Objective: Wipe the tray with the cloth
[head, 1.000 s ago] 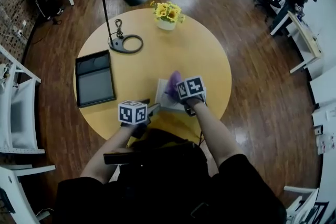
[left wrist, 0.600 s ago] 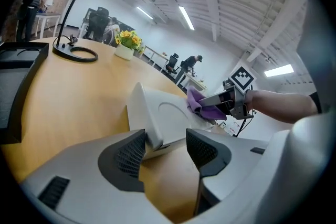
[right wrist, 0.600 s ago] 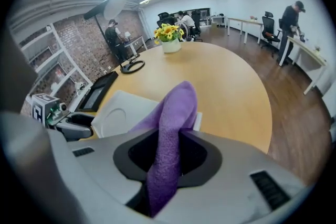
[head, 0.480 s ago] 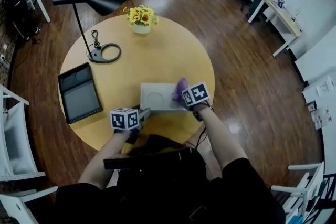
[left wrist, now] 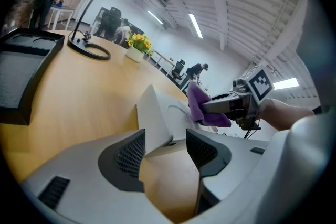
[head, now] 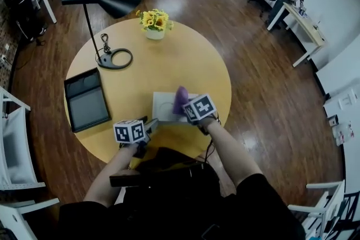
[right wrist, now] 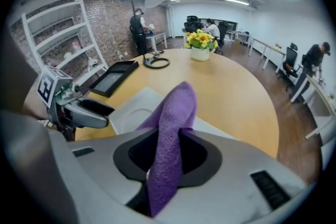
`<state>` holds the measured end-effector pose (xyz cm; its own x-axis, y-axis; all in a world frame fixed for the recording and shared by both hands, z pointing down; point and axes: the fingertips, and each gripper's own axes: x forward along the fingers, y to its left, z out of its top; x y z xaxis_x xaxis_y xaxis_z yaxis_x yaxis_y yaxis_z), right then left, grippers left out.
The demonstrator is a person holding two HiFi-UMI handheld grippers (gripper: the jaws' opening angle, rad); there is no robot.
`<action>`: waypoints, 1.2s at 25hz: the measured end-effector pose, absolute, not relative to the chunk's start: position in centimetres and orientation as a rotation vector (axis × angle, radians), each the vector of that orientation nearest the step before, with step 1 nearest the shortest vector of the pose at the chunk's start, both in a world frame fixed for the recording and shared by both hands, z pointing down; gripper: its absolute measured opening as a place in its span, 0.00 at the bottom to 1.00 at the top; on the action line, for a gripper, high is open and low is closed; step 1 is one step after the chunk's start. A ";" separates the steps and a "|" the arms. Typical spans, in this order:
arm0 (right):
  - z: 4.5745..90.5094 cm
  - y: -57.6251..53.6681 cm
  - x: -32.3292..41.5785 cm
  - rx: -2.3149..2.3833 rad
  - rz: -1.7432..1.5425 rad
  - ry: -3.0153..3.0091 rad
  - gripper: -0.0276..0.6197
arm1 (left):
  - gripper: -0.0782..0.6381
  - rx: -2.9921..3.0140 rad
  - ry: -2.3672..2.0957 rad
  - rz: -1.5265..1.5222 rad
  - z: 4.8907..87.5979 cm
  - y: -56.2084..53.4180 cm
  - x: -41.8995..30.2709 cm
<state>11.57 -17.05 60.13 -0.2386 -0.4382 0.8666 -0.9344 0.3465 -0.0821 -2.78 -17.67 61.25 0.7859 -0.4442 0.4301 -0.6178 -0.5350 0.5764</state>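
A white tray (head: 163, 105) with a round recess lies near the front edge of the round wooden table (head: 185, 64). My left gripper (head: 151, 122) is shut on the tray's near left corner; in the left gripper view that corner (left wrist: 156, 118) sits between the pads of the left gripper (left wrist: 167, 149). My right gripper (head: 182, 108) is shut on a purple cloth (head: 180, 98), which stands up over the right half of the tray. In the right gripper view the cloth (right wrist: 170, 128) rises from between the jaws of the right gripper (right wrist: 168, 157), with the tray (right wrist: 131, 110) just beyond.
A black desk lamp (head: 115, 57) stands at the table's back left, with a pot of yellow flowers (head: 156, 22) at the back. A dark flat tray (head: 85, 99) lies at the left edge. White chairs (head: 17, 143) stand on the floor to the left.
My right gripper has carried the purple cloth leftward, from the tray's right edge to further over the tray. The left gripper has stayed at the tray's corner.
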 end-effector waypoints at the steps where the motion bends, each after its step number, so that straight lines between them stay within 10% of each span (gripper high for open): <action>1: 59.6 -17.5 9.0 1.165 0.795 -1.888 0.18 | 0.44 2.214 -0.803 0.278 61.1 -17.9 -3.4; 9: 62.1 -16.3 -0.9 0.896 0.805 -1.948 0.18 | 0.44 2.197 -0.849 0.217 60.3 -16.7 -6.1; 30: 63.3 -12.3 12.0 1.127 0.850 -1.797 0.18 | 0.43 2.227 -0.820 0.355 60.7 -19.3 -2.2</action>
